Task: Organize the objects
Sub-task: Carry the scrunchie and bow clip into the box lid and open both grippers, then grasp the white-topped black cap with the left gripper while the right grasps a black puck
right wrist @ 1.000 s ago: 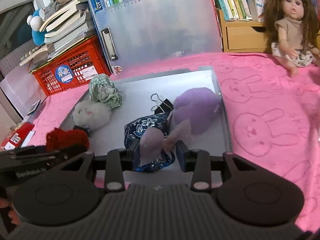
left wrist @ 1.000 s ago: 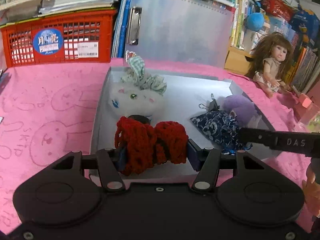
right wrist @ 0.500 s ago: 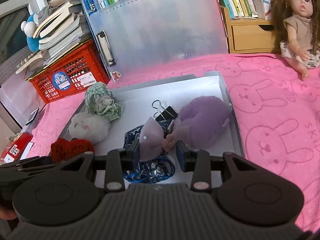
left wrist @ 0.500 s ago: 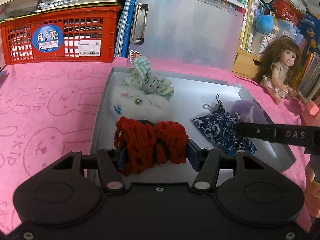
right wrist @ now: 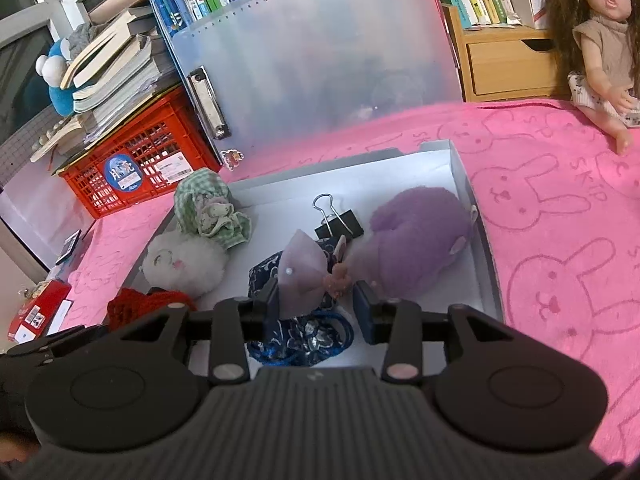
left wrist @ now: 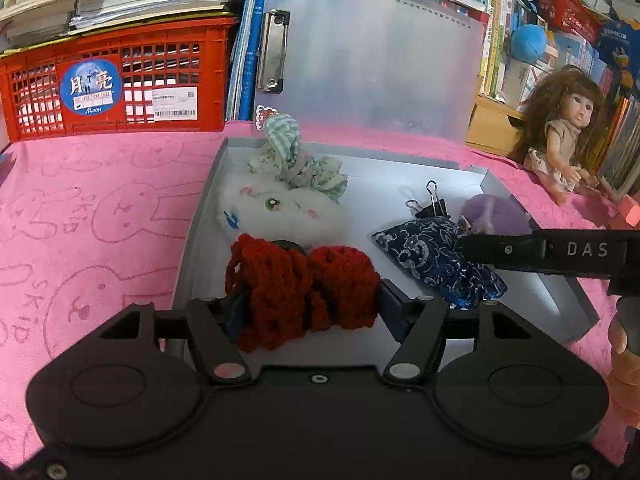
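A red crochet piece (left wrist: 300, 292) is seen between the opening jaws of the left gripper (left wrist: 308, 304), over the near end of the grey tray (left wrist: 192, 248). The right gripper (right wrist: 316, 300) is also opening, a lilac bow (right wrist: 302, 272) between its jaws, touching only the left pad. "DAS" is read on it at the right, and "Moon" on the red crate (left wrist: 116, 84) far ahead to the left.

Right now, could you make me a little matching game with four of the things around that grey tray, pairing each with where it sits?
Things:
1. red knitted piece
2. binder clip
3. doll
4. white plush

Places:
A. on the pink cloth, outside the tray
B. between the left jaws
C. under the green checked cloth bundle's edge
D. beside the purple plush

Pairs: 1-B, 2-D, 3-A, 4-C
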A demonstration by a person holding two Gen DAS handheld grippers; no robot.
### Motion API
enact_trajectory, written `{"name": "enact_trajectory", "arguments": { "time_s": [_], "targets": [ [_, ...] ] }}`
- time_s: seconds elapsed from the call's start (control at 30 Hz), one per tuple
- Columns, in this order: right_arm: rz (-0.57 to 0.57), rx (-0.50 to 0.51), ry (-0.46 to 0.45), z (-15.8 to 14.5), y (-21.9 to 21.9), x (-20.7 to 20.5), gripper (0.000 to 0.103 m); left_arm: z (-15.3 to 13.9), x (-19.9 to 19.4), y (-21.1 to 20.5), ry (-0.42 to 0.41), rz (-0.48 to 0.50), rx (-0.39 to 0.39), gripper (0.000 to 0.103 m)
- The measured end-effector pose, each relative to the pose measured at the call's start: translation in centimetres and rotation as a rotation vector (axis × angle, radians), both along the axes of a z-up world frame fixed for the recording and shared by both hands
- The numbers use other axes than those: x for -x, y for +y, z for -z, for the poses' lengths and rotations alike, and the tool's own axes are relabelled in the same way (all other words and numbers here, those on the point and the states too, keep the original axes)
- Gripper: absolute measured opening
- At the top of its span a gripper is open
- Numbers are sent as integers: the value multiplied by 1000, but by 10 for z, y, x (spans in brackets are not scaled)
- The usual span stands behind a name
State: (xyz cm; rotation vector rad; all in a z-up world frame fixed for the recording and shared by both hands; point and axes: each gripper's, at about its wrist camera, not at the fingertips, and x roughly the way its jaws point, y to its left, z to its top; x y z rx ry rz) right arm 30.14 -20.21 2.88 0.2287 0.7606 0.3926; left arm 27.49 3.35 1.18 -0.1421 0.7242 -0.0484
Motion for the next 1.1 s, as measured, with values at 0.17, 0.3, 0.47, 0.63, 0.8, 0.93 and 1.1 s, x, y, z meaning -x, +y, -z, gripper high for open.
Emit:
{"name": "enact_trajectory", "arguments": {
  "time_s": [0.17,0.3,0.47,0.63,0.8,0.93,1.1],
  "targets": [
    [-3,13,-34,-11,-1,7,67,-4,5,-5,-12,15,-20,72],
    [-2,8,-47,-19,-6,13,69,-12,11,-6,-36,20,-27,79],
    [-2,6,-62,-25,-13,25,70,-22,22,-7,-56,31,-30,80],
    [-21,21,-91,-31,-17,44,72,-32,38,-5,-78,37,-20,81],
    [-48,61,-135,-38,-17,69,73,-42,61,-3,-108,46,-26,81],
    [-58,61,-156,-41,-19,88,74,-48,81,0,-123,56,-5,81],
    [-57,66,-175,-43,-21,108,74,-50,108,2,-131,71,3,81]
  ]
}}
